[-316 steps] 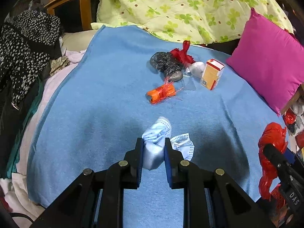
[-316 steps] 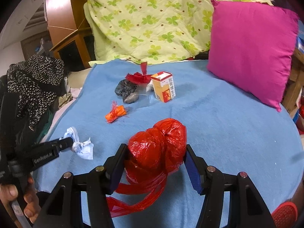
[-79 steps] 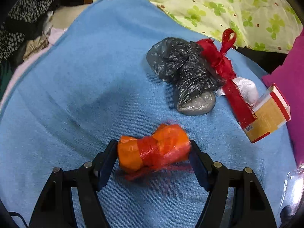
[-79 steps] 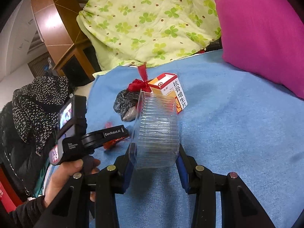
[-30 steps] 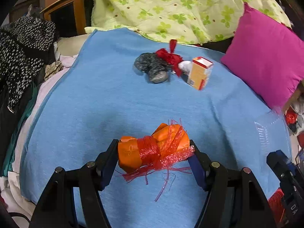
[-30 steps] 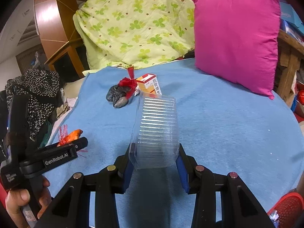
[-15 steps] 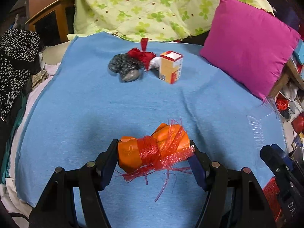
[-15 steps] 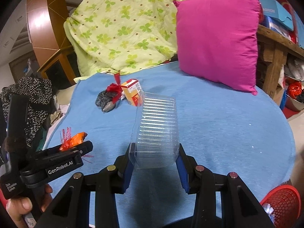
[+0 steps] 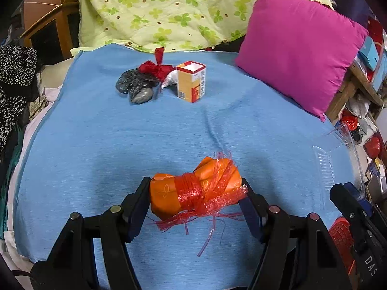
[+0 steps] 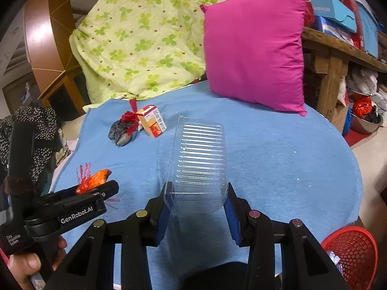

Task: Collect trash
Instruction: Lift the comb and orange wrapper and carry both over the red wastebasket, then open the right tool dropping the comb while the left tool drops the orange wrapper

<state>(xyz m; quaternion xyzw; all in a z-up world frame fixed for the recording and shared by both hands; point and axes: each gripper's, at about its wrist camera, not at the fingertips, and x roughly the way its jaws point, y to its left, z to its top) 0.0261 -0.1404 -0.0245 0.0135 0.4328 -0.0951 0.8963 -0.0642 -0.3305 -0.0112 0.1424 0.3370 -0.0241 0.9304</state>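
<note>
My left gripper [image 9: 194, 193] is shut on an orange wrapper bundle [image 9: 193, 188] tied with red mesh netting, held above the blue blanket [image 9: 121, 133]. The same bundle [image 10: 93, 178] shows at lower left of the right wrist view, in the left gripper [image 10: 106, 189]. My right gripper [image 10: 197, 205] is shut on a clear ribbed plastic container [image 10: 199, 164], whose edge [image 9: 336, 166] shows at the right of the left wrist view. A red mesh basket [image 10: 350, 251] sits low at the right. At the back of the blanket lie a grey plastic bag [image 9: 135, 85], a red ribbon [image 9: 156, 67] and a yellow carton [image 9: 191, 81].
A magenta pillow [image 9: 297, 48] leans at the back right and a green clover quilt [image 9: 157, 12] is piled behind. Dark spotted clothing [image 9: 14, 77] lies off the left edge. A wooden shelf [image 10: 338, 55] with boxes stands at the right. A hand [image 10: 29, 263] holds the left gripper.
Both grippers have swung toward the right side of the bed, each keeping its load. The pillow, shelf and red basket have come further into view.
</note>
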